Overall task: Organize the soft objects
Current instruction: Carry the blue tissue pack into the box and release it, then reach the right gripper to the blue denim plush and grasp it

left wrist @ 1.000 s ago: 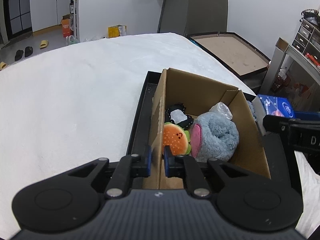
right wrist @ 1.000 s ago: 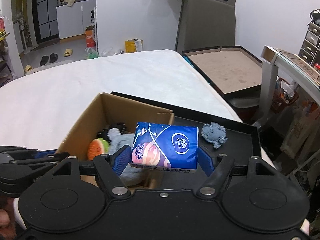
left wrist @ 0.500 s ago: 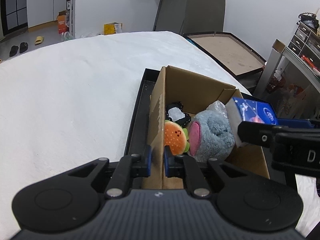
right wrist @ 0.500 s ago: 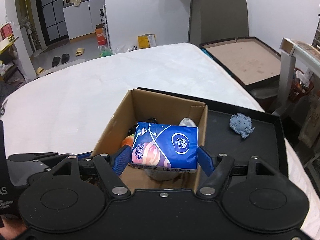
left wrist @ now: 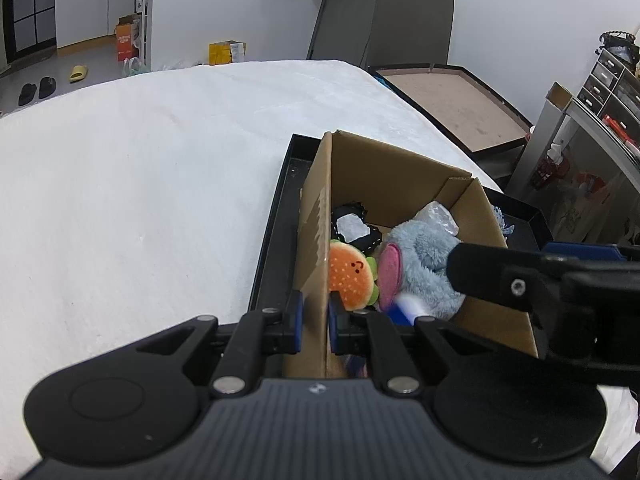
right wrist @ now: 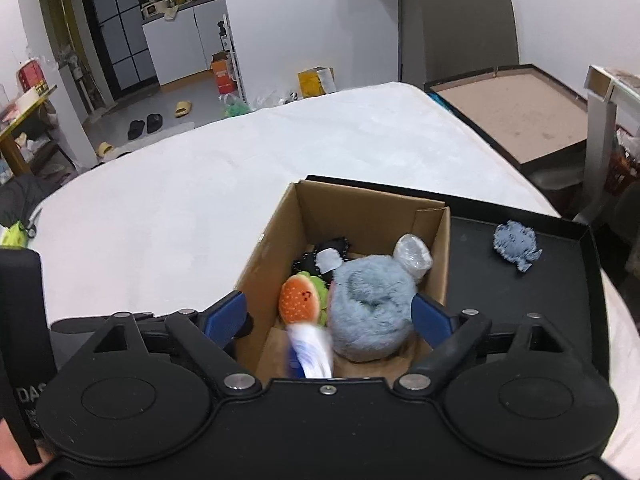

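Note:
A cardboard box [left wrist: 400, 176] [right wrist: 360, 208] stands on a black tray [right wrist: 560, 280]. In it lie a burger plush [left wrist: 350, 276] [right wrist: 300, 300], a grey-blue fluffy plush [left wrist: 424, 264] [right wrist: 372, 304], a black-and-white item [right wrist: 326, 258] and a clear bag [right wrist: 414, 254]. My left gripper [left wrist: 314, 316] is shut on the box's near left wall. My right gripper [right wrist: 330, 316] is open above the box; a blurred blue-white tissue pack [right wrist: 310, 350] [left wrist: 406, 306] drops between its fingers into the box.
A small grey-blue plush [right wrist: 516, 242] lies on the tray right of the box. The tray sits on a white-covered table [left wrist: 140, 180]. A brown board [right wrist: 516, 116] and shelves [left wrist: 600, 92] stand to the right.
My right gripper moved left over the box, opened and let go of the tissue pack, which is falling into the box. The left gripper keeps its hold on the wall.

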